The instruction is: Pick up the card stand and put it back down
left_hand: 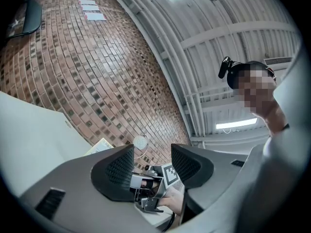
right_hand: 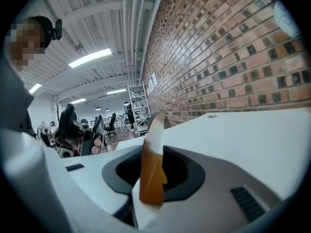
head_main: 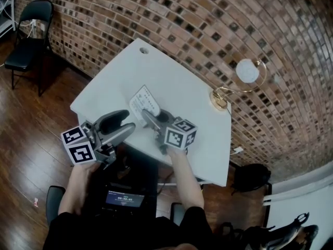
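at the bench's near edge the left gripper hovers, jaws spread and empty. just inward from that edge the right gripper's jaws pinch the card stand by its wooden base. the grasp looks made; lifting and setting down likely remain.

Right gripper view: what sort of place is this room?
Probably an open-plan office or lab: office chairs and a metal shelf rack stand behind, with a brick wall and strip lights overhead.
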`<state>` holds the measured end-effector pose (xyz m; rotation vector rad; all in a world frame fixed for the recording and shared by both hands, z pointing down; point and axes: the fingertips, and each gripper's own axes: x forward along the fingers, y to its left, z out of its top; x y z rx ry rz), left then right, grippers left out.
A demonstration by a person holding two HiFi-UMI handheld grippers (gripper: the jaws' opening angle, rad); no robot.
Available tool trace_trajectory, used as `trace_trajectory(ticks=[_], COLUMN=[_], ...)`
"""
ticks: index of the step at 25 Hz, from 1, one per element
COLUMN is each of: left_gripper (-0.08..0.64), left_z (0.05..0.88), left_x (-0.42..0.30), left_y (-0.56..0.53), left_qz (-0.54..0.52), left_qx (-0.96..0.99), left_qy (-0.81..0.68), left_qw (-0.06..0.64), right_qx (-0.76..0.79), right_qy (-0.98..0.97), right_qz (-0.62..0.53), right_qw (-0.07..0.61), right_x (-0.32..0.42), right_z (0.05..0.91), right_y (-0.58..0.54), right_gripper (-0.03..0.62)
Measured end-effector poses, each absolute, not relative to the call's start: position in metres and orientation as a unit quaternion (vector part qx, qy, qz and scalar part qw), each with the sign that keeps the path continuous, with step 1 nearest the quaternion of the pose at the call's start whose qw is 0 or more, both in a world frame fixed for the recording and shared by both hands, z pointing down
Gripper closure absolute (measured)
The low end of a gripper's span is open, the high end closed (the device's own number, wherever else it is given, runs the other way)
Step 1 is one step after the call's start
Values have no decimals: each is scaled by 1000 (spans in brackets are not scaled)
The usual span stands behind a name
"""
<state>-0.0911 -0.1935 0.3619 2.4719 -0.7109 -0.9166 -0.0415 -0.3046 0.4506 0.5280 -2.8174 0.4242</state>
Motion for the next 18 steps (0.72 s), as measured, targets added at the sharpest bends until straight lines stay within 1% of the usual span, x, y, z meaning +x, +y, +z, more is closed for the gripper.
trace_trajectory(ticks=[1, 3, 6, 13, 18], left_gripper=[333, 333, 333, 333, 333], left_z=[362, 362, 361, 358, 343], left_x=[-92, -93, -94, -86, -63], left_y=[-195, -198, -202, -203, -204], left_qz=[-330, -332, -333, -326, -302], left_qx=[886, 885, 884, 891, 909], left_qy=[-255, -256, -256, -242, -207], left_qw=[204, 204, 205, 205, 200], right_qx=[173, 165, 155, 99, 85], right_qy=[-967, -969, -970, -975, -977], right_qz=[146, 145, 153, 190, 195], right_qw=[118, 114, 106, 52, 9], right_x=[-43, -42, -39, -20, 20], right_z=[449, 446, 442, 418, 385], right_y=[-304, -304, -304, -297, -308], right_gripper=[495, 535, 563, 565, 565])
